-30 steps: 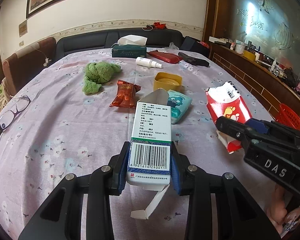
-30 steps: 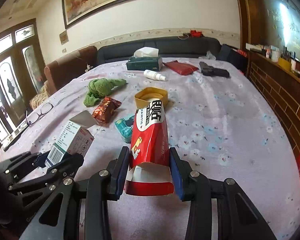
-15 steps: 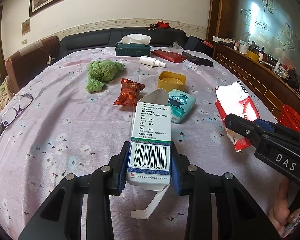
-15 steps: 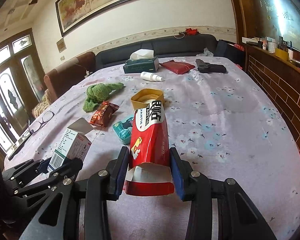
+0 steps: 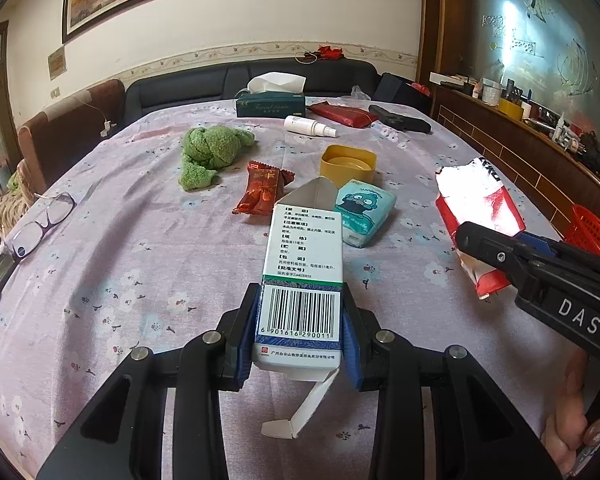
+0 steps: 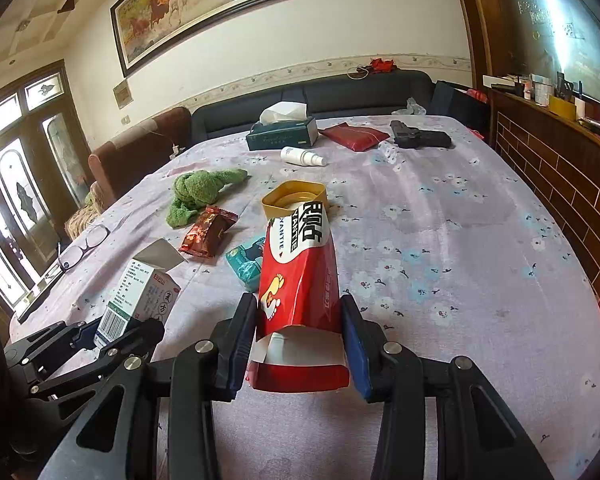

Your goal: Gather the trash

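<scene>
My left gripper (image 5: 300, 336) is shut on a white medicine box (image 5: 304, 264) with a barcode, both end flaps open, held above the table. My right gripper (image 6: 300, 344) is shut on a red and white carton (image 6: 298, 276), also lifted; the carton shows at the right of the left wrist view (image 5: 478, 216), and the white box at the lower left of the right wrist view (image 6: 140, 296). On the table lie a red snack wrapper (image 5: 262, 192), a teal tissue pack (image 5: 362, 212) and a yellow lid (image 5: 348, 164).
The table has a floral purple cloth (image 5: 140, 240). On it are a green towel (image 5: 208, 152), glasses (image 5: 40, 224), a tissue box (image 5: 270, 104), a white spray bottle (image 5: 308, 126), a red pouch (image 5: 342, 114) and a black toy gun (image 5: 400, 120). A red basket (image 5: 592, 236) is at the right edge.
Both grippers have risen and drawn back a little from the table, each still holding its box. The objects on the table have not moved.
</scene>
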Demonstrator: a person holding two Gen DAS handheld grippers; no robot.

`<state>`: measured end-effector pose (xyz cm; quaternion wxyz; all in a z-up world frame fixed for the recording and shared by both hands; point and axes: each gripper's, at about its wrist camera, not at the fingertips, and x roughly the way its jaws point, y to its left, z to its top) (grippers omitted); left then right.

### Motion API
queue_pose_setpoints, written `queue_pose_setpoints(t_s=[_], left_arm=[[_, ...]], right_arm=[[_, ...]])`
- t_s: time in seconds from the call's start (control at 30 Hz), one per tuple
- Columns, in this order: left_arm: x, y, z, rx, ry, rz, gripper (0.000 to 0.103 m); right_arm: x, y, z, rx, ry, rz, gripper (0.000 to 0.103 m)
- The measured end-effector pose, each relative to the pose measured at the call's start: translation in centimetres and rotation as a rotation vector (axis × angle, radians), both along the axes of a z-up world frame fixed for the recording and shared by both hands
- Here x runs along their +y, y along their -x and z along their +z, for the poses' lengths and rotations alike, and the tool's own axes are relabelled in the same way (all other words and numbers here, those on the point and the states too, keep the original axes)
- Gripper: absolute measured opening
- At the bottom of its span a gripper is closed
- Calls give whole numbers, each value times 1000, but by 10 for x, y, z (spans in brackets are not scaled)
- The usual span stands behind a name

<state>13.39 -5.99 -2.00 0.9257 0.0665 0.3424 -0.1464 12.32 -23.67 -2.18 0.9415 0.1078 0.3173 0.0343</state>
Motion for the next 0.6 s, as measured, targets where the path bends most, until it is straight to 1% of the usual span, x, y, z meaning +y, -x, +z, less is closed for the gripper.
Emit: queue_pose_setpoints(t_s=[0.1, 0.17, 0.23, 0.33, 0.47, 0.6], left_arm=[[0, 2, 1, -11, -2, 6, 35], [0, 7, 3, -33, -10, 12, 35], [0, 12, 6, -37, -11, 1, 35], [-1, 18, 12, -59, -14, -7, 35], [-3, 27, 19, -94, -24, -11, 35], [-6, 35, 24, -124, -35, -16, 35]], right_arm=[[-2, 1, 0, -3, -2, -16, 45], [-3, 2, 0, 3, 5, -35, 45], [-1, 8, 1, 9, 10, -39, 45], [1, 20, 4, 13, -26, -20, 45], [5, 39, 15, -21, 17, -32, 45], [4, 53, 21, -31, 22, -32, 45]])
